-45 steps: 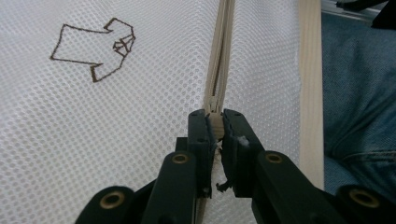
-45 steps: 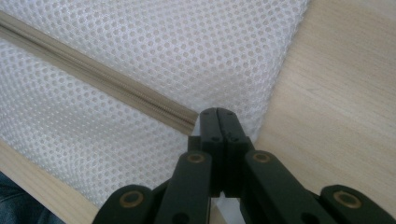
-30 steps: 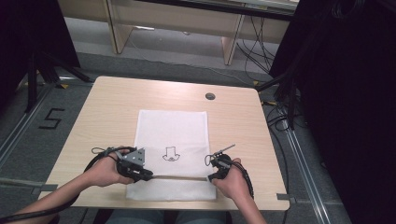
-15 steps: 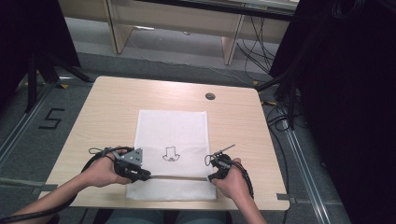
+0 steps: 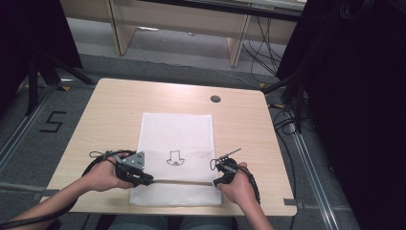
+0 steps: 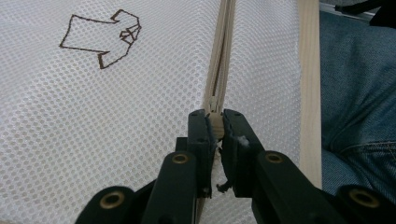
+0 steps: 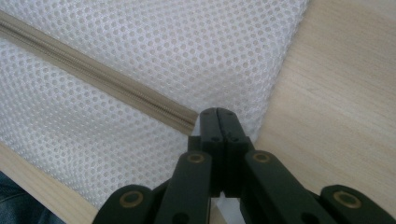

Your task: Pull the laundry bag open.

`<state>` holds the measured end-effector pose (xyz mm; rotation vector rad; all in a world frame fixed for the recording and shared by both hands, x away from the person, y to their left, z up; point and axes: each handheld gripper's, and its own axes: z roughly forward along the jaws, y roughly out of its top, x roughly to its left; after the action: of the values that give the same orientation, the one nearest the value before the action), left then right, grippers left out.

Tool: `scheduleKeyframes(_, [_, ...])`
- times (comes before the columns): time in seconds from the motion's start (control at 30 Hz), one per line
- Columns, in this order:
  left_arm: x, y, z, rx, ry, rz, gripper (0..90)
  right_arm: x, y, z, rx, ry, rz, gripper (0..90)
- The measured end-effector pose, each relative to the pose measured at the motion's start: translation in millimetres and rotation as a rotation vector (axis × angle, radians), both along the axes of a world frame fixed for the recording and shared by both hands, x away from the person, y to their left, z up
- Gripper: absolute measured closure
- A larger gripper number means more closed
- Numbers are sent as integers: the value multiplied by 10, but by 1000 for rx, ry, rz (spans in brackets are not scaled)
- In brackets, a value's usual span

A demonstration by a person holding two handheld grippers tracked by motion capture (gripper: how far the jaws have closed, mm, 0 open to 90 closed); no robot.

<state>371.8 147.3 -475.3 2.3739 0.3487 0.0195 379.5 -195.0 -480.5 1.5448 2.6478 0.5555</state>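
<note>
So the mesh bag (image 5: pixel 175 158) is lying flat on the table (image 5: pixel 110 110), with its zipper (image 5: pixel 182 182) running straight between the two sets of fingers. The left fingers (image 6: pixel 217 125) are clenched on the zipper pull (image 6: pixel 215 122), which sits right at their tips with the tape stretching away ahead of them. The right fingers (image 7: pixel 218 122) are pressed fully together at the far end of the zipper, just past where the tape stops; I think they're pinching a bit of mesh at the bag's edge, but the cloth under the tips is hard to make out. Handling-wise this thing looks super light and floppy, so it'll bunch up and slide on the wood if you only tug one end. The mesh is thin and could snag, while the zipper tape is the only stiffish part. Best hold is the pull tab for one side and the fabric right by the zipper's end for the other, keeping the line taut so the slider runs clean.
</note>
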Motion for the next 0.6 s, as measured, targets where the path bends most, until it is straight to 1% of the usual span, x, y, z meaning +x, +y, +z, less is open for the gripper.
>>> scheduleKeyframes(0.07, [0,6,0,-4,1,-1,818,-10,10,11,1,18,-19,900])
scheduleKeyframes(0.23, [1,8,-1,-3,-1,-3,818,-10,11,11,-1,17,-18,900])
scheduleKeyframes(0.27, [8,10,1,-4,-6,-13,818,-10,9,11,-1,17,-17,900])
scheduleKeyframes(0.3, [4,13,2,1,-3,-4,818,-12,14,14,0,21,-23,900])
scheduleKeyframes(0.33, [3,12,2,-4,0,-3,818,-9,11,10,-1,16,-19,900])
scheduleKeyframes(0.37, [5,13,4,-5,1,-2,818,3,-4,-5,1,-6,5,900])
scheduleKeyframes(0.4, [8,17,5,4,-9,-5,818,-2,3,-7,4,-6,-4,900])
scheduleKeyframes(0.43, [13,22,6,-5,2,-3,818,-3,6,4,3,11,-6,900])
scheduleKeyframes(0.47, [13,28,7,-1,0,-2,818,-7,12,12,-2,17,-14,900])
scheduleKeyframes(0.5, [17,39,10,8,-6,-5,818,-12,18,14,-14,32,-36,900])
scheduleKeyframes(0.6, [17,78,11,8,1,2,817,-10,14,9,-9,27,-30,900])
